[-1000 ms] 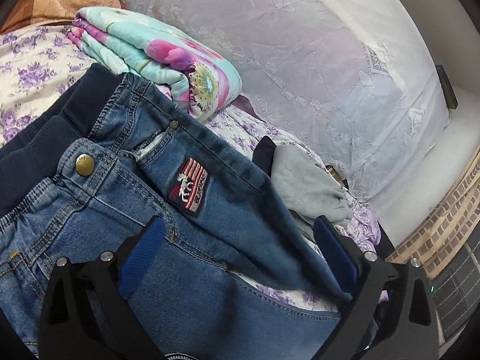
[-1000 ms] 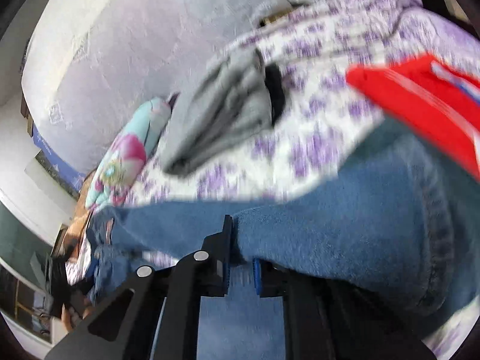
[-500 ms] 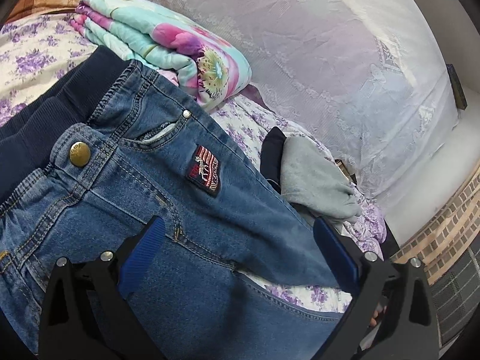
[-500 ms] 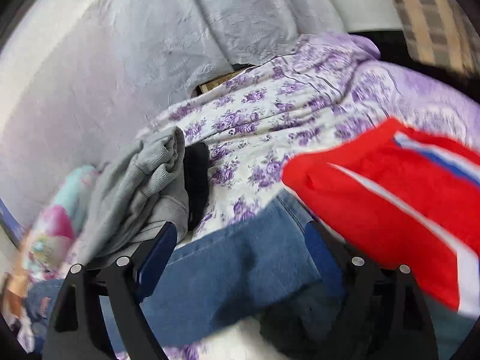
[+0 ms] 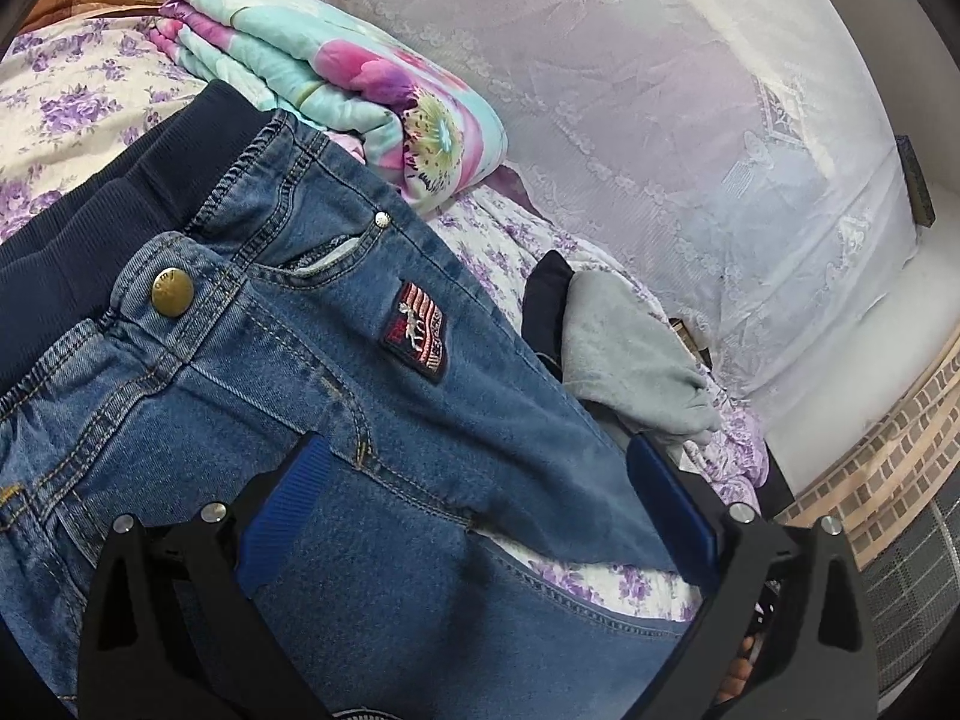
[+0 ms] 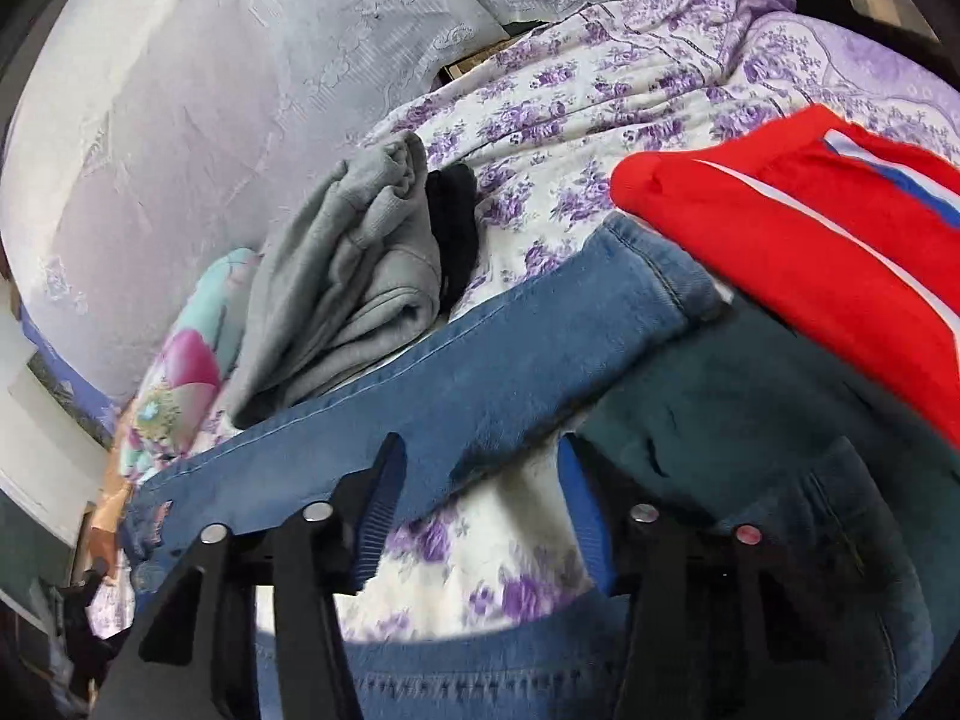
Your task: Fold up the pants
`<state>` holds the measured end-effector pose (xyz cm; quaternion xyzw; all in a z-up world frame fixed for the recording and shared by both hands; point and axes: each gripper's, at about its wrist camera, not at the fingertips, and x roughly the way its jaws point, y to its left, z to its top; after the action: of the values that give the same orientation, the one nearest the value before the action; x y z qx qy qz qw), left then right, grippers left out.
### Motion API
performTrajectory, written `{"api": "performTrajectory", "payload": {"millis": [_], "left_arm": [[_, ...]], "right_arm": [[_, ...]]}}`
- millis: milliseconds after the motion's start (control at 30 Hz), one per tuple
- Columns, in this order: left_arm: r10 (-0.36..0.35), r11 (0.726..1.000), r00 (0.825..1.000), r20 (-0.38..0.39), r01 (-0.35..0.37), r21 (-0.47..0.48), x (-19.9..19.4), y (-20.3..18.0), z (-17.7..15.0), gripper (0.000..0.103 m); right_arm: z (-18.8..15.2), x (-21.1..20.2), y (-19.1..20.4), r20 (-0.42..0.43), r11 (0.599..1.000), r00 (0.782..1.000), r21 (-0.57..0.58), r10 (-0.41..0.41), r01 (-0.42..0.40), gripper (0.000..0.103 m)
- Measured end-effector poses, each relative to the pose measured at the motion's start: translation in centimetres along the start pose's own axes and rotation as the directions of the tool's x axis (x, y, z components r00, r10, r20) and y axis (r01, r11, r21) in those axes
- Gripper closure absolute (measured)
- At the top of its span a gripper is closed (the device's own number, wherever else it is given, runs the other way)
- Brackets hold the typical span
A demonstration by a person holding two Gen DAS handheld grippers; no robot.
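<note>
I am holding my right gripper (image 6: 480,510) over the flowered bedspread (image 6: 540,120); its jaws, shut on denim a second ago, let go, have just been closing again and are standing half apart, gripping nothing. The jeans (image 5: 372,420) are lying spread, one leg (image 6: 480,372) released flat toward the bed's far edge. My left gripper (image 5: 474,516) is hovering wide open over the seat, empty. Folding appears ready to begin.

The left black two-finger gripper with blue ribbed pads (image 5: 474,501) hangs tilted downward, its fingers (image 5: 282,510) spread wide and pressing on nothing. The right black gripper with blue pads (image 6: 480,501) points more steeply down; its jaws have just been closing and stand partly apart, gripping nothing.
</note>
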<state>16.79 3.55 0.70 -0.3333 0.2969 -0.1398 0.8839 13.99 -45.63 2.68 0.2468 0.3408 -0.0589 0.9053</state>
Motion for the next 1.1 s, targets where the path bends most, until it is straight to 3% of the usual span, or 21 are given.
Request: {"api": "performTrajectory", "payload": {"millis": [100,167,200,300,433,533,600,633,667,700,733,800,900,933,967,1000,1100], "left_arm": [[0.013,1.0,1.0,-0.005,-0.013,0.013,0.3,0.0,0.0,0.006],[0.025,1.0,1.0,-0.007,-0.025,0.017,0.5,0.1,0.1,0.006],[0.029,0.999,1.0,-0.008,-0.029,0.016,0.6,0.1,0.1,0.006],[0.023,1.0,1.0,-0.007,-0.023,0.005,0.5,0.4,0.3,0.006],[0.014,1.0,1.0,-0.006,-0.014,-0.004,0.4,0.4,0.4,0.006],[0.011,1.0,1.0,-0.007,-0.011,0.004,0.3,0.3,0.3,0.006],[0.012,1.0,1.0,-0.008,-0.012,0.013,0.3,0.2,0.2,0.006],[0.012,1.0,1.0,-0.007,-0.012,0.017,0.3,0.2,0.2,0.006],[0.014,1.0,1.0,-0.005,-0.014,0.022,0.2,0.2,0.2,0.006],[0.015,1.0,1.0,-0.002,-0.015,0.025,0.1,0.2,0.1,0.006],[0.018,0.999,1.0,0.003,-0.018,0.03,0.0,0.2,0.1,0.006],[0.029,0.999,0.999,0.025,-0.03,0.042,-0.7,0.3,0.1,0.006],[0.027,0.998,0.997,0.066,-0.031,0.055,-2.4,0.5,-0.2,0.006],[0.019,0.998,0.997,0.08,-0.024,0.059,-3.3,0.7,-0.4,0.006],[0.013,0.998,0.996,0.093,-0.019,0.063,-4.2,0.9,-0.7,0.006],[0.003,0.998,0.994,0.107,-0.01,0.061,-5.5,1.3,-1.1,0.006],[-0.092,0.996,0.99,0.108,0.091,0.019,-9.8,3.8,-3.1,0.006]], "right_arm": [[0.3,2.4,-0.4,-0.079,0.998,0.995,-0.017,-0.059,0.058,0.064],[0.8,2.1,-1.8,-0.064,0.999,0.997,0.028,-0.032,0.034,0.079],[1.1,1.7,-2.5,-0.059,0.998,0.998,0.056,-0.013,0.016,0.081],[2.0,-1.0,-4.5,-0.021,0.993,1.0,0.12,-0.002,0.005,0.079],[0.8,-4.3,-3.9,-0.02,0.995,0.997,0.071,0.078,-0.077,0.059],[-0.5,-3.6,-2.6,-0.099,0.994,0.989,0.018,0.111,-0.11,0.054],[-0.8,-1.7,-2.2,-0.159,0.997,0.985,-0.012,0.07,-0.073,0.054],[-0.7,-1.2,-2.4,-0.162,0.999,0.987,-0.026,0.025,-0.03,0.056],[-0.4,-0.9,-2.9,-0.15,0.999,0.988,-0.038,-0.019,0.013,0.073],[0.1,-1.1,-3.9,-0.116,0.993,0.987,-0.043,-0.111,0.106,0.088],[0.4,-1.7,-4.7,-0.076,0.99,0.987,-0.031,-0.141,0.14,0.102],[1.4,-4.0,-7.3,0.021,0.987,0.989,0.068,-0.144,0.143,0.102],[1.5,-5.8,-9.6,0.057,0.988,0.997,0.15,-0.043,0.034,0.094],[1.2,-6.4,-9.7,0.067,0.985,0.996,0.164,-0.057,0.045,0.077],[0.6,-7.6,-9.5,0.095,0.985,0.993,0.164,-0.067,0.051,0.053],[0.0,-8.6,-9.3,0.114,0.987,0.992,0.153,-0.057,0.039,0.046],[-2.9,-12.0,-8.1,0.146,0.994,0.989,0.101,0.012,-0.027,0.043]]}}
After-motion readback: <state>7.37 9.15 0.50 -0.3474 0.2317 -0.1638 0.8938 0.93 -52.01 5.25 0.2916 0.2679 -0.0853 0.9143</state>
